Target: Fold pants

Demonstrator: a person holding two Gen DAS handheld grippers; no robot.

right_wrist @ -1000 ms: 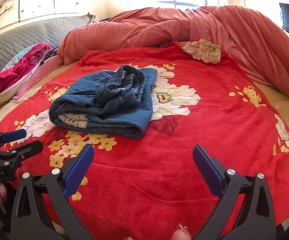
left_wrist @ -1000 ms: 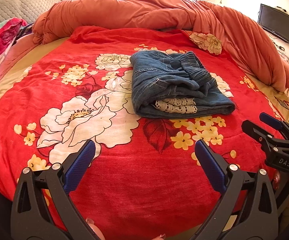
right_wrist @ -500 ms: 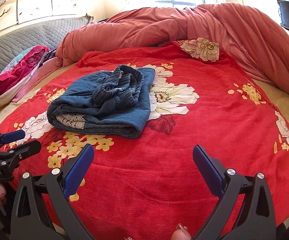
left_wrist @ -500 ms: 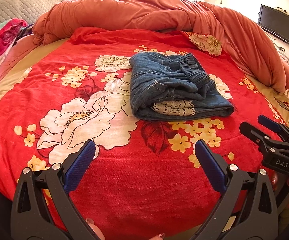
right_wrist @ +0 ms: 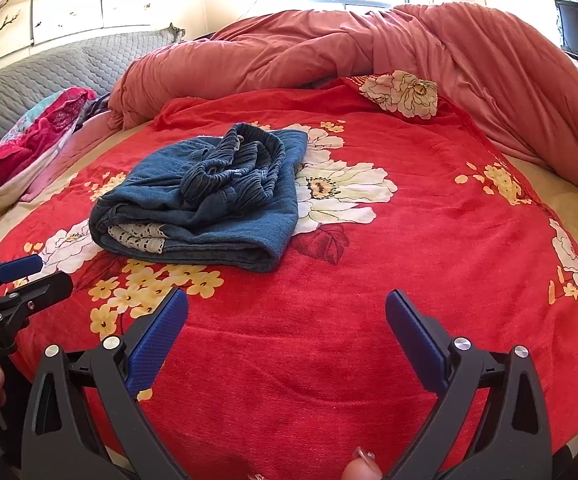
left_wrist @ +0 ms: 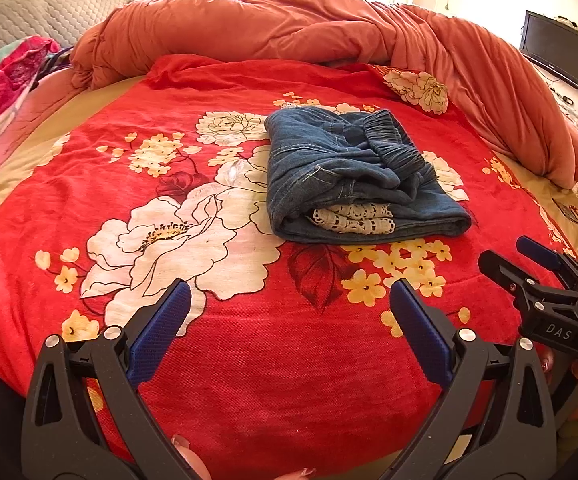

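Blue denim pants (left_wrist: pixel 353 176) lie folded into a compact bundle on the red flowered blanket (left_wrist: pixel 225 320), with white lace trim showing at the near edge and the elastic waistband on top. They also show in the right wrist view (right_wrist: pixel 209 200). My left gripper (left_wrist: pixel 289 300) is open and empty, above the blanket near the front edge of the bed, well short of the pants. My right gripper (right_wrist: pixel 287 308) is open and empty, likewise held back from the pants. Each gripper appears in the other's view: the right gripper (left_wrist: pixel 529 264), the left gripper (right_wrist: pixel 29 272).
A bunched salmon duvet (left_wrist: pixel 329 28) runs along the back and right of the bed. A flowered pillow (left_wrist: pixel 417 86) lies behind the pants. Pink clothes (right_wrist: pixel 29 140) lie at the left by a grey quilted headboard (right_wrist: pixel 49 68). A TV (left_wrist: pixel 557 56) hangs at the right.
Both grippers have drifted slightly back from the pants; both stay open and empty. The pants have not moved.
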